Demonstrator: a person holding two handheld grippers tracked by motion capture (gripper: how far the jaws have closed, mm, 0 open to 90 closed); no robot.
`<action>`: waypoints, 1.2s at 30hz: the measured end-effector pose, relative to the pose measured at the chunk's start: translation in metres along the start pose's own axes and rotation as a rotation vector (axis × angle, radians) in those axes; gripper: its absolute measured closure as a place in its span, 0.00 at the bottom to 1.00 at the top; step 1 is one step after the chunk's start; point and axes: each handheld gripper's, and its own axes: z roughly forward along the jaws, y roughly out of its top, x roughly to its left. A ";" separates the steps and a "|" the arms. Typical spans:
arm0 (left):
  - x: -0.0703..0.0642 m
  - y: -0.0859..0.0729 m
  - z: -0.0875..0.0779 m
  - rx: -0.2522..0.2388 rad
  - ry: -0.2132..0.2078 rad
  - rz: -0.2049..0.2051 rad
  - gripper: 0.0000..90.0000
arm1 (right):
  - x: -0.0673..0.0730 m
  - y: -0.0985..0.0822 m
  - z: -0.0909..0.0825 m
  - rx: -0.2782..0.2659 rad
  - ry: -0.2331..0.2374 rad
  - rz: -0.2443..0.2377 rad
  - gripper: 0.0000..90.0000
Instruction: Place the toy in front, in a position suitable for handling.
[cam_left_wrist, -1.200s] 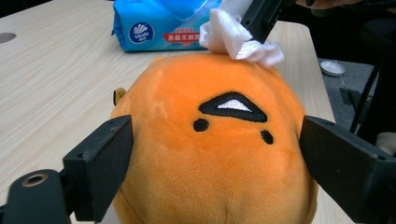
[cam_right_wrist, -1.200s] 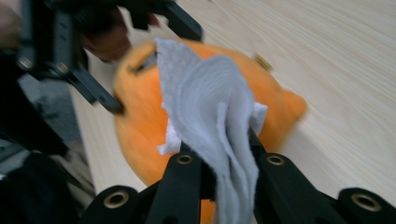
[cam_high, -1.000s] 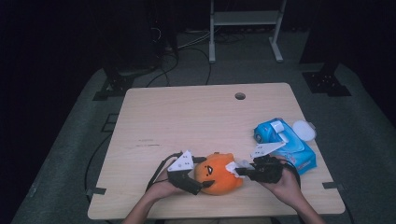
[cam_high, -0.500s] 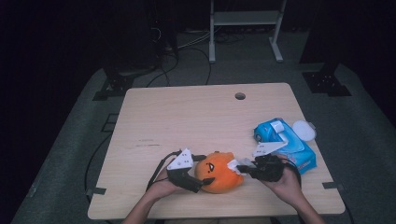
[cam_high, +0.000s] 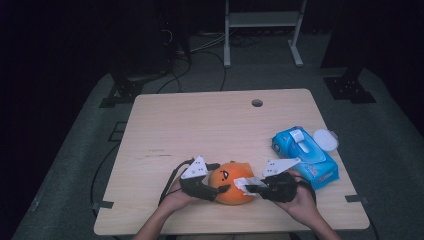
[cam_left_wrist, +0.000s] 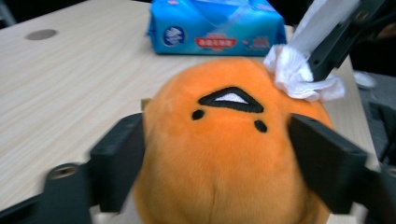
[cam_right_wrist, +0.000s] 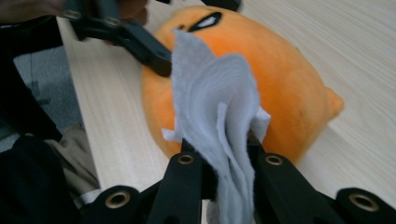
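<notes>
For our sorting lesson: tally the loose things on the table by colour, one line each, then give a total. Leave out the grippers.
Orange: 1, the plush toy
Blue: 1, the wet-wipe pack
White: 2, the wipe pinched in the right gripper and the round lid beside the pack
Total: 4

A light wooden table (cam_high: 200, 125) carries an orange plush toy (cam_high: 231, 183), a blue wipes pack (cam_high: 305, 156) and a round white lid (cam_high: 325, 139).

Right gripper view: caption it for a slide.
Right tongs pinch a white wipe against an orange plush toy.
</notes>
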 end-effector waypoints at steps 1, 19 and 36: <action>-0.001 0.005 -0.004 -0.015 -0.008 -0.004 0.12 | -0.008 -0.005 -0.001 -0.009 0.002 0.030 0.93; 0.010 -0.008 0.003 -0.013 -0.019 -0.064 0.31 | -0.008 -0.003 -0.003 -0.024 -0.034 0.014 0.92; 0.012 -0.007 0.001 -0.017 -0.076 -0.080 0.20 | -0.007 -0.002 0.002 -0.036 -0.002 0.023 0.92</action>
